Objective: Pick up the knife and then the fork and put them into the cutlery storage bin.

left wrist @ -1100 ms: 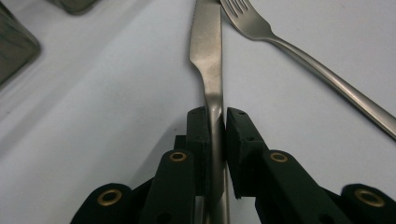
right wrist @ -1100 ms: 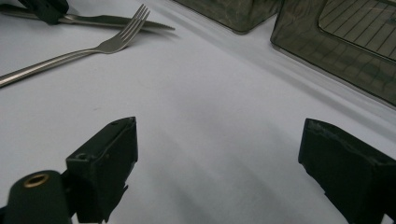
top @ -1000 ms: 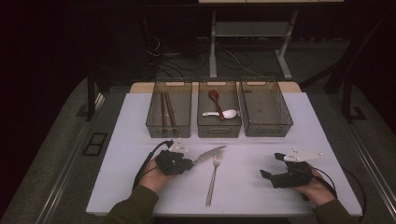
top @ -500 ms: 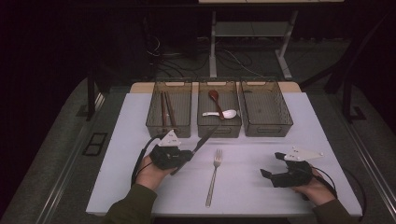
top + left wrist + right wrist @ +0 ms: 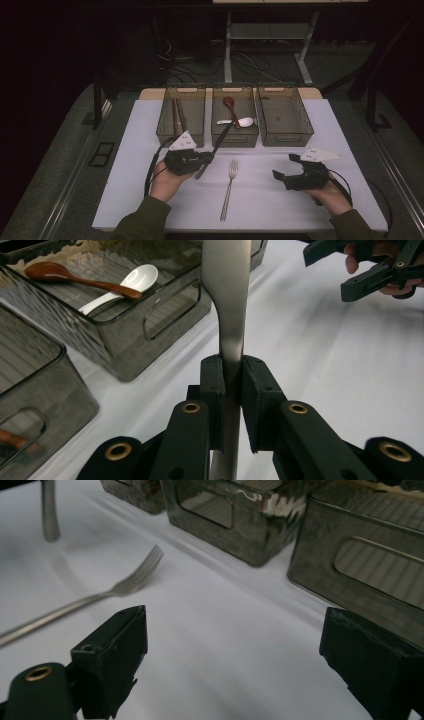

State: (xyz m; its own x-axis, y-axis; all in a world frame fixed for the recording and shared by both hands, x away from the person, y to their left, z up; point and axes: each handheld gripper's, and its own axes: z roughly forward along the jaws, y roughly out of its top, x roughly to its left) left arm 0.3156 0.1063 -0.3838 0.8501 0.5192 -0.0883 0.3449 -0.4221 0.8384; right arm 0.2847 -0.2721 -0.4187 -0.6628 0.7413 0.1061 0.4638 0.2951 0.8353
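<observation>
Tabletop point(image 5: 280, 200): three bins across frame centre; middle bin point(image 5: 234, 137) holds two spoons, right bin point(image 5: 285, 120) bare. Left claw point(image 5: 207, 159) pinches a knife point(image 5: 217, 145), raised, blade slanting toward the middle bin. Right claw point(image 5: 282, 167) spread, empty, lower right. Fork point(image 5: 229, 187) lies unsorted at lower centre, open cloth around it.

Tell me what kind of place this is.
Probably a lab or recording workspace, not a kitchen: a white-covered table under a fixed camera, three clear sorting bins for cutlery, cables on the floor, dark surroundings.
</observation>
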